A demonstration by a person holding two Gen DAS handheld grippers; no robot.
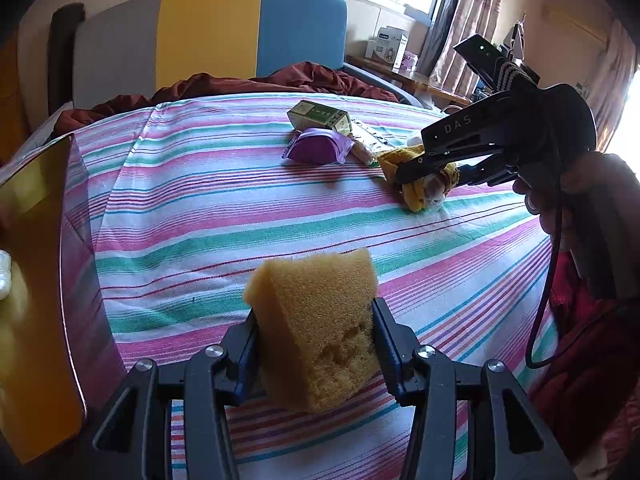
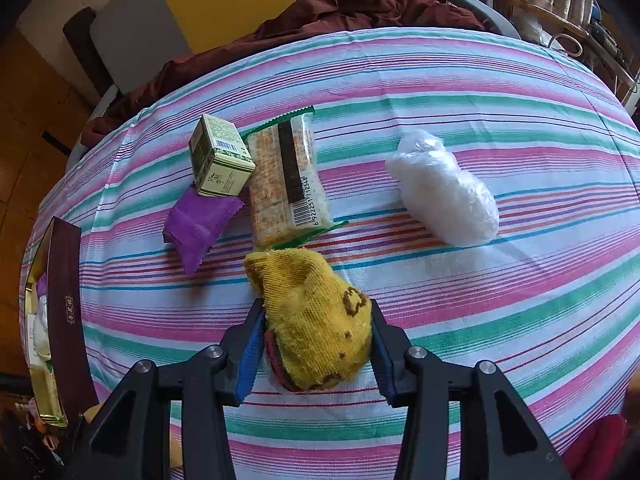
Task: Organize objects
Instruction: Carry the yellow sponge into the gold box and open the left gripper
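Note:
My left gripper (image 1: 314, 336) is shut on a yellow sponge (image 1: 320, 328) and holds it above the striped cloth (image 1: 240, 208). My right gripper (image 2: 316, 344) is shut on a rolled yellow sock (image 2: 316, 320) low over the cloth; it also shows in the left wrist view (image 1: 424, 176), with the sock (image 1: 416, 192) between its fingers. Beyond the sock lie a cracker packet (image 2: 286, 176), a green box (image 2: 220, 160), a purple pouch (image 2: 200, 220) and a white plastic bag (image 2: 444, 196).
An open gold-lined box with a dark wall (image 2: 64, 320) stands at the left edge and holds some items; it fills the left of the left wrist view (image 1: 36, 280). A dark red blanket (image 2: 340, 8) and a yellow-and-blue headboard (image 1: 248, 28) lie behind.

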